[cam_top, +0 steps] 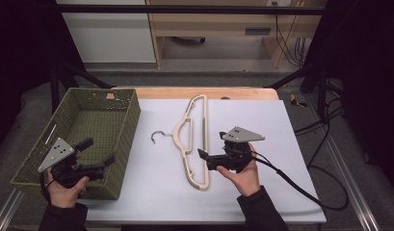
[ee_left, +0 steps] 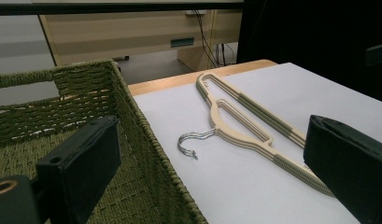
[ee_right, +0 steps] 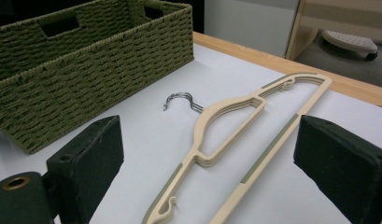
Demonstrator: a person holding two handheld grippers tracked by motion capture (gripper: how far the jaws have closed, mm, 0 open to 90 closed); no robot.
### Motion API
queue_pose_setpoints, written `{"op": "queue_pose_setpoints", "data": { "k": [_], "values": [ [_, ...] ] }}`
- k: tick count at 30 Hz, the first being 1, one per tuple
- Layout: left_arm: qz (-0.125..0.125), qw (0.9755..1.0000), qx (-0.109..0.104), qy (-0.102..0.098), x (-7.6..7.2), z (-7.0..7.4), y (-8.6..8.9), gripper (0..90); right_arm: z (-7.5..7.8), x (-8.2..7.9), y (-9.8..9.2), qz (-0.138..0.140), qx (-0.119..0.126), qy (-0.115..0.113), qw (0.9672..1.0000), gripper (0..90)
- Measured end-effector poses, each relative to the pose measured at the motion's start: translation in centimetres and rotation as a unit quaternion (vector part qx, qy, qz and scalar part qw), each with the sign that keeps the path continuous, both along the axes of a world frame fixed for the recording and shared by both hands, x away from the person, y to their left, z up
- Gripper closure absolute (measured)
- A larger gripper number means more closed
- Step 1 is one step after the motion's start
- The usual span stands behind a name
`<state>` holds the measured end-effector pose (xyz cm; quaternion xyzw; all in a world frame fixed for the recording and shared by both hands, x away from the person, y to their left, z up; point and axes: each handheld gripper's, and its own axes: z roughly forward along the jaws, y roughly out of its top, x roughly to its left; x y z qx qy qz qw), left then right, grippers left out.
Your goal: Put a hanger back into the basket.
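Two grippers, left gripper (cam_top: 91,156) low-left over the green basket (cam_top: 129,126) and right gripper (cam_top: 204,158) beside the beige hangers (cam_top: 197,144) at frame centre, both gaping empty; likely pre-grasp, next needing closure on a hanger bar.

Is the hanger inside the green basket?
No, the hanger lies flat on the white table, beside the green basket and apart from it.
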<state>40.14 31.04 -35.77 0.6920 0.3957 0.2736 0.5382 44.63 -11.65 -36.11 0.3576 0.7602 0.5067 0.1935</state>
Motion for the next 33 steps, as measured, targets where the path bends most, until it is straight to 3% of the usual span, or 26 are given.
{"op": "queue_pose_setpoints", "data": {
  "k": [8,16,21,25,33],
  "values": [
    [0.004,1.0,-0.002,-0.001,0.0,0.0,0.2,4.1,-1.7,1.3,2.9,0.016,-0.018,0.029,0.9993,12.4],
    [0.002,1.0,0.001,0.0,0.0,0.0,0.2,4.2,-3.8,1.9,4.4,0.011,-0.044,0.049,0.9978,17.7],
    [0.003,1.0,0.001,0.0,0.1,-0.1,0.1,4.1,-5.5,2.6,5.2,0.001,-0.06,0.076,0.9953,19.6],
    [0.003,1.0,0.001,0.0,0.1,-0.1,0.1,4.2,-6.4,2.9,5.6,-0.006,-0.072,0.08,0.9942,21.5],
    [0.002,1.0,0.006,0.002,0.1,-0.2,0.0,4.2,-8.8,3.6,6.6,-0.001,-0.09,0.117,0.989,36.1]
  ]
}}
